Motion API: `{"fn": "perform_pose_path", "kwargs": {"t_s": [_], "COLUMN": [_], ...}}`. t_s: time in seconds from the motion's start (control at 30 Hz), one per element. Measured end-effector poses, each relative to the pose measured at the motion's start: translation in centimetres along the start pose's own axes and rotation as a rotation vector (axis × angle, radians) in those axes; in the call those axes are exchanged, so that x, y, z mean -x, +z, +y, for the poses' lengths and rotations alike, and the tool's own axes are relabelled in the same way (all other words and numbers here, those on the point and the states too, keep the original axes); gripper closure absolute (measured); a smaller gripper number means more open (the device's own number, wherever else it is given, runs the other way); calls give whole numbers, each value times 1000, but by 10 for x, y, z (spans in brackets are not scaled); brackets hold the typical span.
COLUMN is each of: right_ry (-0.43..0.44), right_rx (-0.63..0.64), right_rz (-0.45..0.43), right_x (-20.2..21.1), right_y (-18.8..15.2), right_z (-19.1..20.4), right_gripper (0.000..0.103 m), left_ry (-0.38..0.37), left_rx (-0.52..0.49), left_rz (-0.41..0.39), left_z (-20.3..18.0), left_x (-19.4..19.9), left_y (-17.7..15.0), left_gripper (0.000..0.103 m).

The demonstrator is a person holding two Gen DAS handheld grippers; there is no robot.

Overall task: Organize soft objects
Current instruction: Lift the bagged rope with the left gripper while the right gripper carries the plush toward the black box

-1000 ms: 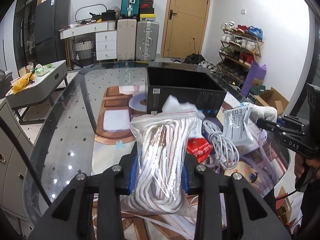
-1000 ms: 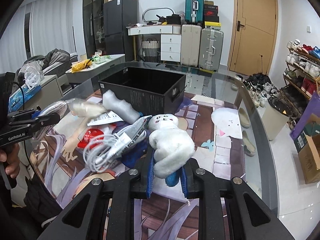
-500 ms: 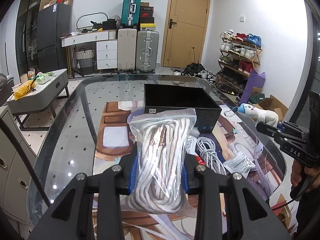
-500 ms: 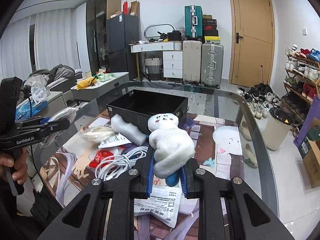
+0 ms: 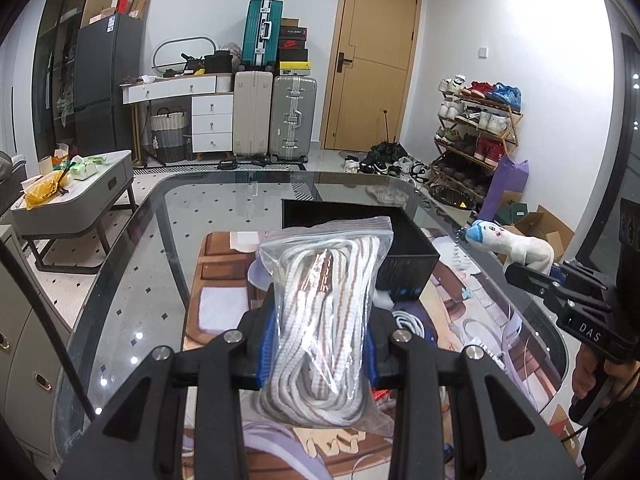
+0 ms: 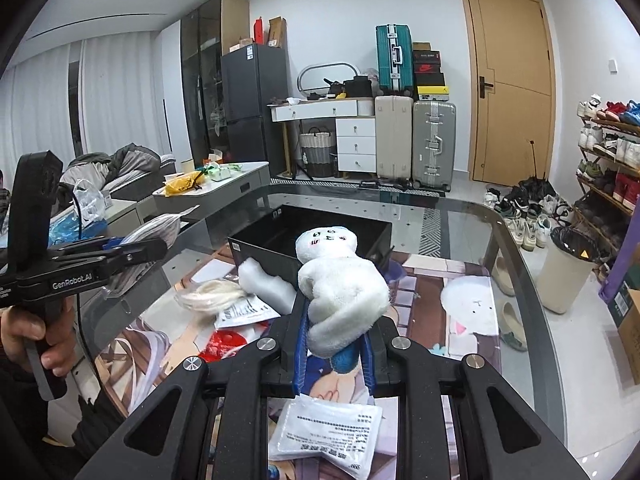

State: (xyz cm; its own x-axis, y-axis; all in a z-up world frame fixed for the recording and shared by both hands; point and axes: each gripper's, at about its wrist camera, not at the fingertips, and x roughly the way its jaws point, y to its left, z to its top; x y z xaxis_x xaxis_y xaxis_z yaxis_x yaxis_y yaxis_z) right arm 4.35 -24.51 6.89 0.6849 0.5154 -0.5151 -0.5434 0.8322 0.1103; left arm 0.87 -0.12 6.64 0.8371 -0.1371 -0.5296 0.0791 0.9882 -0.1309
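Carrying two soft things above the worktop (image 5: 132, 264), left tool (image 5: 318, 350) clamping the bagged rope (image 5: 324, 312) at frame centre, right tool (image 6: 334, 346) pinching the plush toy (image 6: 340, 280), next needing lowering into the black box (image 6: 260, 246) behind.

A lived-in home. At the back stand stacked suitcases (image 5: 293, 118) beside a white dresser (image 5: 212, 120) and a wooden door (image 5: 374, 76). A shoe rack (image 5: 478, 120) fills the right, a fridge (image 5: 106, 80) the upper left.
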Motion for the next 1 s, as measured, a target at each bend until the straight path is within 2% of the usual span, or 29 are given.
{"fn": "perform_pose_path", "kwargs": {"t_s": [0.6, 1.0], "right_ry": [23, 21], "right_rx": [6, 6], "right_rz": [-22, -26], "right_x": [-14, -21], "right_y": [17, 25], "right_z": [-1, 0], "right_gripper": [81, 81], "left_ry": [-14, -18], "left_rx": [-6, -10], "left_rz": [-12, -6], "left_z": [-4, -4], "left_x": [-20, -30], "left_y": [23, 26], "left_gripper": [70, 70]}}
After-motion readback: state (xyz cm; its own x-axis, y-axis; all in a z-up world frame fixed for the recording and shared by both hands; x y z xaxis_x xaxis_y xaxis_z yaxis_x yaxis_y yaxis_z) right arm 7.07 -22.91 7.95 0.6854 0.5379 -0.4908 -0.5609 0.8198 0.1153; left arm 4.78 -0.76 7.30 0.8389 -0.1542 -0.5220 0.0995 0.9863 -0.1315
